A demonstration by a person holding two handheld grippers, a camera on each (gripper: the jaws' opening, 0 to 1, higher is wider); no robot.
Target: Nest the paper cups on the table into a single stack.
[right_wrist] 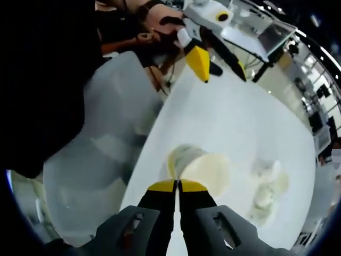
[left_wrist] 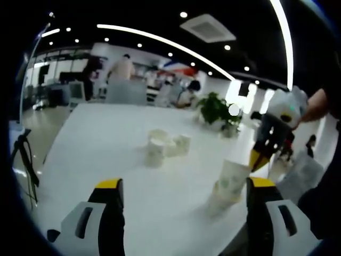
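On the white table (left_wrist: 106,154), a paper cup (left_wrist: 234,178) with a green print sits tilted on top of another cup (left_wrist: 217,201). My right gripper (right_wrist: 177,185) is shut, its yellow tips pinched together at the near rim of that cup (right_wrist: 205,168). In the left gripper view it (left_wrist: 257,159) comes down from the right onto the cup's rim. My left gripper (left_wrist: 185,183) is open wide and holds nothing, a little short of the stack. It (right_wrist: 218,63) also hangs over the table's far end. Several loose cups (left_wrist: 165,145) are clustered mid-table, and again (right_wrist: 269,184) right of the held cup.
A potted plant (left_wrist: 216,109) stands at the far right of the table. A grey chair (right_wrist: 101,160) sits close to the table's edge beside the stack. People stand and sit in the background (left_wrist: 122,69). A hand (right_wrist: 160,21) holds the left gripper.
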